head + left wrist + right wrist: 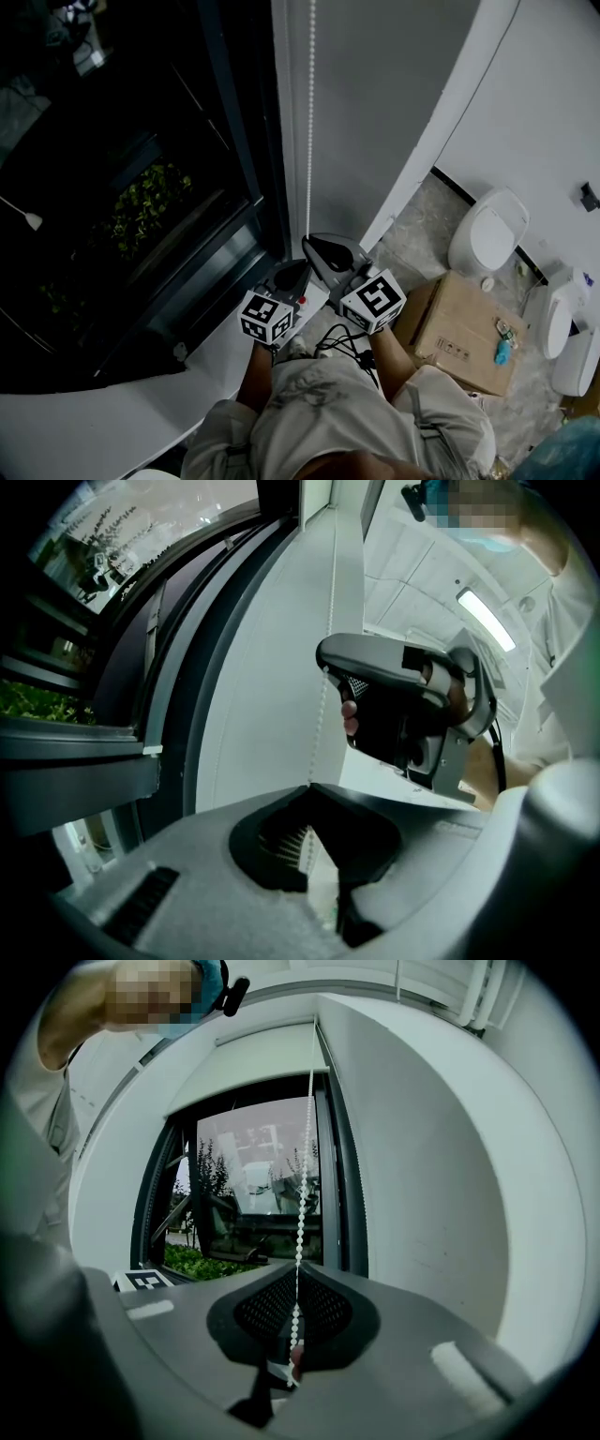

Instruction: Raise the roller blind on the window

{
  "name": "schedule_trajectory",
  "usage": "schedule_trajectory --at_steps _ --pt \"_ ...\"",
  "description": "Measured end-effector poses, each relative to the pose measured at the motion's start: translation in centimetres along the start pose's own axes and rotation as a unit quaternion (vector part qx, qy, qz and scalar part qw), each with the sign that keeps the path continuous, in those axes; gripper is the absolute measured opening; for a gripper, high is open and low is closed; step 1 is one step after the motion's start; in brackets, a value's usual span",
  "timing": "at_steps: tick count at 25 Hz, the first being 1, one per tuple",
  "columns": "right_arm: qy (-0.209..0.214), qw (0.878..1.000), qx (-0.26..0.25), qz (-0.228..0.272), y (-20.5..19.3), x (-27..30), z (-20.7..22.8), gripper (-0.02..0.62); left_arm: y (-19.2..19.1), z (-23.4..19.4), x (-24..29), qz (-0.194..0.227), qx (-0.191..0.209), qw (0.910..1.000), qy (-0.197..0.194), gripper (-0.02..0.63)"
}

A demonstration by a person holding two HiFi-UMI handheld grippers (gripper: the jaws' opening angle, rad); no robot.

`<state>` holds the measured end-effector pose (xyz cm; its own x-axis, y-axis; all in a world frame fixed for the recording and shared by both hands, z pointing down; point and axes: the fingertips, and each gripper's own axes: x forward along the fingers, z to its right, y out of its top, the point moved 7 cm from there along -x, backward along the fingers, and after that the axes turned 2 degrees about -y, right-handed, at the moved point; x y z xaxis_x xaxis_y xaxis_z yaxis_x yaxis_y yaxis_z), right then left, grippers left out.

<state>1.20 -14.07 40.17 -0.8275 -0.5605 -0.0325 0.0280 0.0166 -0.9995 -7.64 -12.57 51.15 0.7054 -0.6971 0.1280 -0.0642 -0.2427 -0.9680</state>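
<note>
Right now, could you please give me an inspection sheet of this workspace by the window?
Surface: white sill below the window.
Job's things: bead chain hangs straight beside the window; roller blind seems to cover only its top.
Clutter: cardboard box on the floor, small items on top; white toilet-like fixtures beside it.
Grippers: left gripper and right gripper each have the claw shut on the bead chain, right above left.
Cables: black cables hang below the grippers.
Surroundings: greenery outside the window; grey wall to its right.
</note>
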Motion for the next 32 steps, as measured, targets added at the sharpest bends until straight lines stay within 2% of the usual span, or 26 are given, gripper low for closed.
schedule_trajectory --at_steps 22,32 --pt "-0.012 0.998 0.029 -0.061 -6.3 -0.5 0.1 0.014 -6.3 -1.2 1.5 -0.059 -0.037 0.9975 0.009 0.012" --pt "-0.012 0.997 0.035 -0.067 -7.5 -1.0 -0.3 0.014 -7.7 -0.7 1.3 -0.075 -0.049 0.9959 0.006 0.012"
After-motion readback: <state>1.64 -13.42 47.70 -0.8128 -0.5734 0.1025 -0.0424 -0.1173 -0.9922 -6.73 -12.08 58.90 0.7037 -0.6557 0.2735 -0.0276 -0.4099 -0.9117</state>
